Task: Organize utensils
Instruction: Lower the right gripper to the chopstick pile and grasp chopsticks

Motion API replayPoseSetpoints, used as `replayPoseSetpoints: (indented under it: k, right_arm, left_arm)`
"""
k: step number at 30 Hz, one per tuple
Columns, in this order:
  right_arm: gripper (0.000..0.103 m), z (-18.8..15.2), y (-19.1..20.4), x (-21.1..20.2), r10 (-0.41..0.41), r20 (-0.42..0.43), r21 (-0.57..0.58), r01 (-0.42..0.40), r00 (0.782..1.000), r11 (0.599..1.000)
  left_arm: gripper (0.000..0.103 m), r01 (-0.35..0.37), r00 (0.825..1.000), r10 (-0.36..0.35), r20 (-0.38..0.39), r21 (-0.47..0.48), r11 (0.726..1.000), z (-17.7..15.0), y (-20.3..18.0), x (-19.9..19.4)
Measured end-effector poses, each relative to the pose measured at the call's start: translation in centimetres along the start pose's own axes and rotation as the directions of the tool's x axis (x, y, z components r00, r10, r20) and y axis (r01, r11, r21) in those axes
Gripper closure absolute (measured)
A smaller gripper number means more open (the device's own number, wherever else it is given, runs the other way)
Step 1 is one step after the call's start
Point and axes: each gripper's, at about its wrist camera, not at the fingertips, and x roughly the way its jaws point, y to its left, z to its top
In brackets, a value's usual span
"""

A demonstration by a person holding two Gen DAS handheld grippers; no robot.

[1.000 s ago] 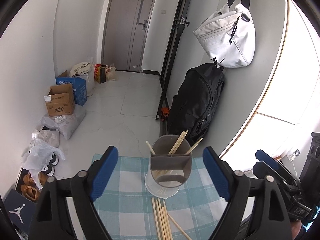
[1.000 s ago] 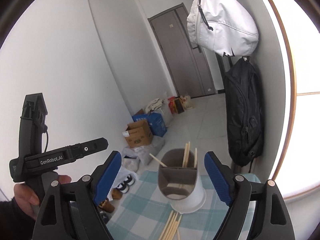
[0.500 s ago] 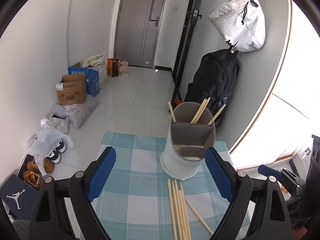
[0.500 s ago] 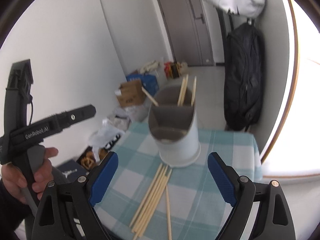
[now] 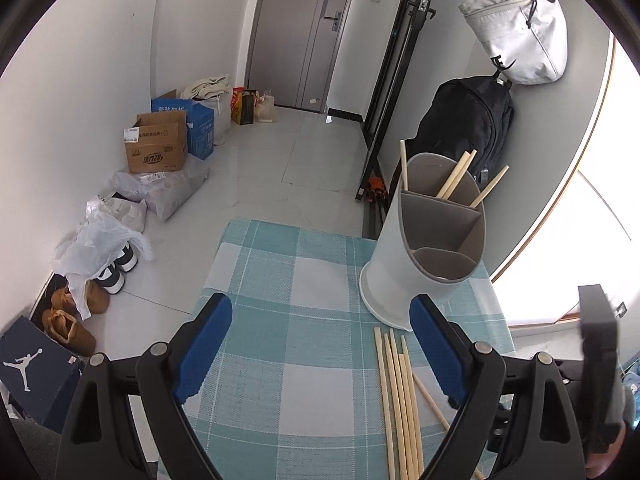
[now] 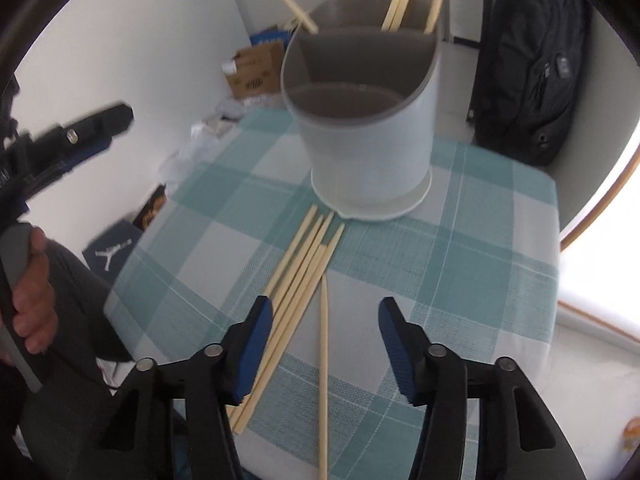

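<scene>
Chopsticks (image 6: 304,276) on tablecloth, one between closing right hand-held gripper (image 6: 326,344) jaws

The pale wooden chopsticks (image 6: 298,268) look matt and smooth; the white-and-grey plastic utensil holder (image 6: 368,152) is smooth; the teal checked cloth (image 6: 460,264) is woven and rough.

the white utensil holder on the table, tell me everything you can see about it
The white plastic utensil holder with a grey inside stands upright on the teal-and-white checked tablecloth. Its rim slopes, lower at the front. Grey dividers split it into compartments: the low front one looks empty, while the rear ones hold four pale wooden chopsticks leaning out. A flared foot rings its base. More loose chopsticks lie before it, tips close to the foot. No gripper touches it.
</scene>
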Motion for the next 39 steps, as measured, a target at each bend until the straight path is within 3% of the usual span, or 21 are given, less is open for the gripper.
replayPoseSetpoints:
  k: [9,12,21,25,31,34,39]
  right_arm:
    - [0.085,1.0,1.4,4.2,-0.068,-0.147,-0.117,0.050,0.987,0.992]
    - [0.088,1.3,1.4,5.2,-0.079,-0.190,-0.141,0.052,0.979,0.989]
    - [0.099,2.4,2.4,5.6,-0.138,-0.182,-0.215,0.098,0.974,0.972]
    - [0.099,2.6,2.2,5.5,-0.138,-0.146,-0.181,0.110,0.980,0.977]
    - [0.099,3.1,-0.3,2.1,-0.058,-0.008,0.000,0.058,0.998,0.998]
    - [0.099,2.7,-1.4,-0.5,-0.016,0.098,0.083,0.007,0.995,0.997]
    - [0.099,1.6,-3.6,-3.8,0.051,0.244,0.202,-0.102,0.968,0.974]
  left_arm:
    - [0.015,0.008,1.000,-0.009,-0.025,-0.046,0.999,0.1,1.8,0.3]
    - [0.015,0.002,1.000,-0.004,-0.031,-0.062,0.998,0.1,2.8,0.6]
    - [0.015,-0.004,0.998,-0.004,-0.064,-0.130,0.991,0.2,4.4,1.2]
    - [0.015,-0.015,0.996,0.004,-0.092,-0.123,0.992,-0.1,4.3,1.9]
    - [0.015,-0.013,0.985,0.001,-0.175,-0.068,0.998,-1.2,3.4,3.2]
    - [0.015,0.029,0.962,-0.038,-0.269,-0.035,0.999,-2.3,2.1,4.7]
    - [0.015,0.063,0.918,-0.038,-0.395,0.049,0.997,-4.3,-0.9,6.9]
